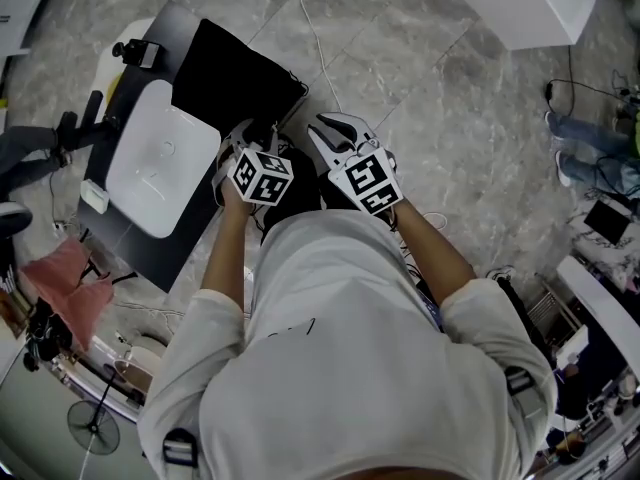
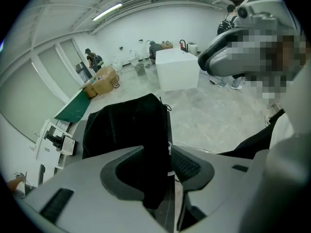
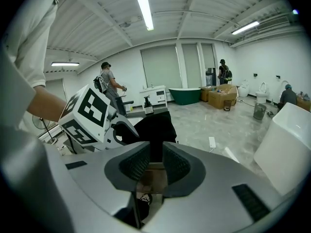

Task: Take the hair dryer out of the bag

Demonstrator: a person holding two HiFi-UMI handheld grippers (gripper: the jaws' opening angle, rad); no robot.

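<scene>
Head view: the person stands beside a dark table (image 1: 150,243) with both arms forward. A black bag (image 1: 235,73) lies flat across the table's far end. Its long axis appears to run from the grippers toward the picture's upper left. A white moulded tray (image 1: 160,158) sits just beside the bag. The left hand-held gripper (image 1: 250,133) and right hand-held gripper (image 1: 328,133) are side by side at the bag's end nearest the person. The left is at the bag's edge, the right by its corner. The hair dryer shows in no view; I judge it to be inside the bag, ahead of both grippers.

Left gripper view: the left hand-held gripper (image 2: 158,164) has its jaws standing apart, with a hanging fold of the bag's black cloth (image 2: 126,125) in the gap. The pads do not look pressed on it, so I read the gripper as open. The bulk of the bag stretches straight ahead beyond the tips.

Right gripper view: the right hand-held gripper (image 3: 150,161) has its jaws nearly together, pinching a thin strip of black cloth that rises to the bag (image 3: 155,125). It is gripping the bag.

Judgement: the right anchors the bag, and the left, lined up with the bag's body, is free to reach in along the long axis. I cannot tell which end is the mouth.
</scene>
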